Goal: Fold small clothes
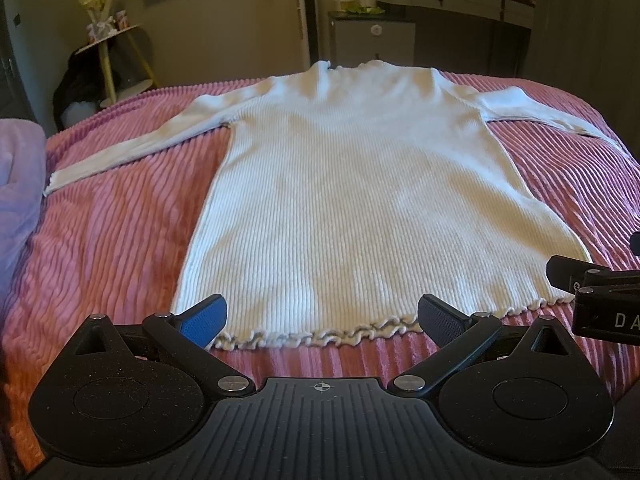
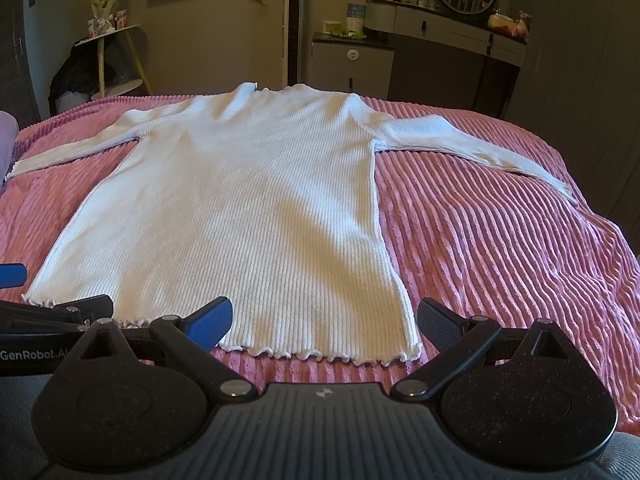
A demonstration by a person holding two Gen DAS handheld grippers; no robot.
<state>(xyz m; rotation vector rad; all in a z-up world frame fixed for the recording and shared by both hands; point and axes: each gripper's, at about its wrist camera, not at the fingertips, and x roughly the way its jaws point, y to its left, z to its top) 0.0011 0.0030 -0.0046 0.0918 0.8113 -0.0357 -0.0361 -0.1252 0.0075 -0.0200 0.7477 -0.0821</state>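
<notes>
You are hovering the left gripper (image 1: 322,316) and right gripper (image 2: 325,318), both wide and empty, at the bottom-centre hem, since the top (image 1: 360,184) is lying flat for folding.

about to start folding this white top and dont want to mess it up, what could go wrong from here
1. The white ribbed top lies on a deeply ribbed pink bedspread; open jaws closing at the frilly hem might pinch the bedspread too.
2. The left gripper and right gripper sit close together at the hem and could bump.
3. Both sleeves are spread wide, so lifting the hem first may drag them crooked.
</notes>
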